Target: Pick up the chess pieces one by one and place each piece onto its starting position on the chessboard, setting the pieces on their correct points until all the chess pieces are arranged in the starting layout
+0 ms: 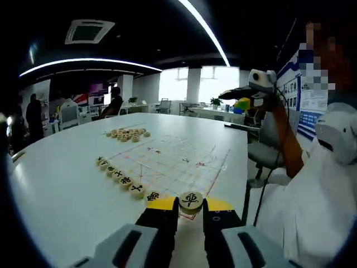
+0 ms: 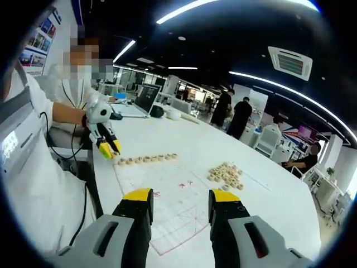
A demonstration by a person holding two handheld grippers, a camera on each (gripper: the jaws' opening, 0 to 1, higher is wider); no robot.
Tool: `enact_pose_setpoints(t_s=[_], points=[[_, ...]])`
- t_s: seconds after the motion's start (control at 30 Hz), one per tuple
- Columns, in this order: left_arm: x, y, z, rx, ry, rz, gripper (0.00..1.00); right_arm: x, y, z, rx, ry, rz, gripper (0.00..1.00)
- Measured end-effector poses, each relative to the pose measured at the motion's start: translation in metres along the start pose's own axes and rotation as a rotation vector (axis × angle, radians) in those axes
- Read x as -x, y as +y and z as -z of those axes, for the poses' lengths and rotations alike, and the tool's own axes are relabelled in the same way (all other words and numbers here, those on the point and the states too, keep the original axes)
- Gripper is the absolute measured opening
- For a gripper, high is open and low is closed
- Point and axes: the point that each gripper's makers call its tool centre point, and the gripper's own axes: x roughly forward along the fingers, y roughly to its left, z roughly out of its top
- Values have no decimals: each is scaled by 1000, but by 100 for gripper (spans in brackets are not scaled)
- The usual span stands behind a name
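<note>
Glossy white table, round wooden piece gripped

Dim ceiling with bright strip lights, blown-out windows, glare off white table, edges bowed

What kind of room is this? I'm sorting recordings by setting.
Most likely an open-plan office: a large white table, a laptop on it, desks with people standing behind, strip lights and a ceiling air-conditioning vent overhead.
</note>
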Motion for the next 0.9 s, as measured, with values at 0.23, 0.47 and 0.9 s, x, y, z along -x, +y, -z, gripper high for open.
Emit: enact_pose_setpoints(t_s=[0.23, 0.47, 0.9], points=[[-7, -5, 16, 10, 32, 6, 20, -2, 1, 0, 2, 2, -5, 40], [-9, 4, 22, -8, 48, -32, 23, 0, -1, 0, -1, -1, 1, 40], [6, 6, -2, 45, -37, -29, 26, 0, -1, 0, 1, -1, -1, 40]])
